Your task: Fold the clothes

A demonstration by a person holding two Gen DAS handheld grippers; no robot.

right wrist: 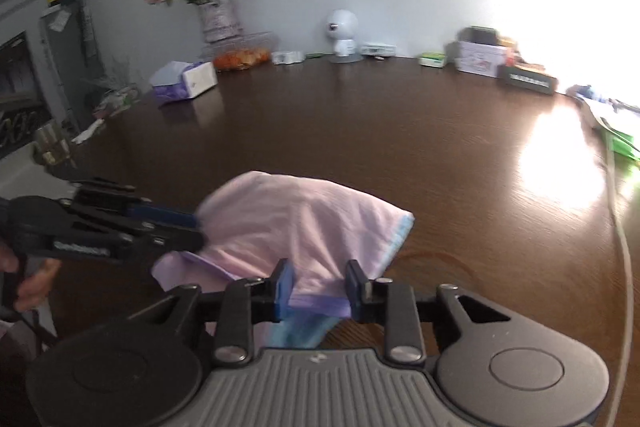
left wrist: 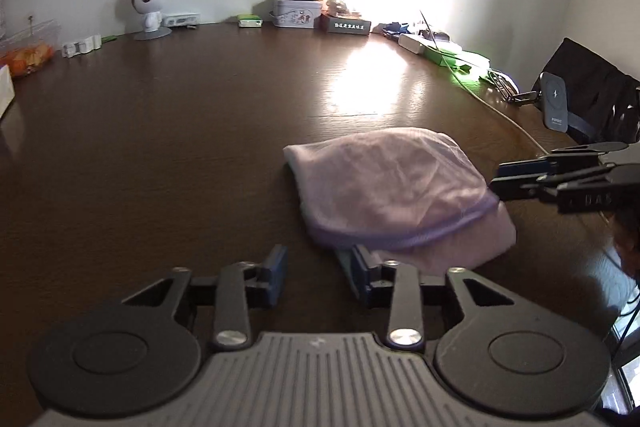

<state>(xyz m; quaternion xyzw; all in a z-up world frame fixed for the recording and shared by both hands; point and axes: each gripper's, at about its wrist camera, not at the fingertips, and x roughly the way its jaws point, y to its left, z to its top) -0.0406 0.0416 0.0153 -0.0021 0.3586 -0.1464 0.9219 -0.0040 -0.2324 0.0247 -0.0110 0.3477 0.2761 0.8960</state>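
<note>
The left gripper (left wrist: 320, 269) is seen in its own view with the jaws spread and bare table (left wrist: 160, 155) between them; the right-hand blue pad sits just beside the near edge of the folded pink garment (left wrist: 396, 187) without pinching it. The right gripper (right wrist: 318, 287) is seen in its own view with the jaws likewise spread, and the garment's purple-trimmed hem (right wrist: 316, 303) lies in the gap between the pads; no pressing on the cloth is seen.

The garment (right wrist: 304, 227) rests folded on the dark wooden table. Only the right wrist view shows a light blue layer (right wrist: 300, 333) hanging under the hem near the gripper body, and a hand (right wrist: 32, 279) on the handle of the left gripper (right wrist: 198, 227), whose tips touch the garment's left side. The left wrist view alone shows the right gripper (left wrist: 496, 179) from the side at the garment's right edge, and a black phone stand (left wrist: 556, 103) behind it.

A white round-headed figure (left wrist: 149, 9) stands at the far wall in both views. A vase of flowers (right wrist: 218, 17) and a tissue box (right wrist: 188, 83) appear only in the right wrist view.
</note>
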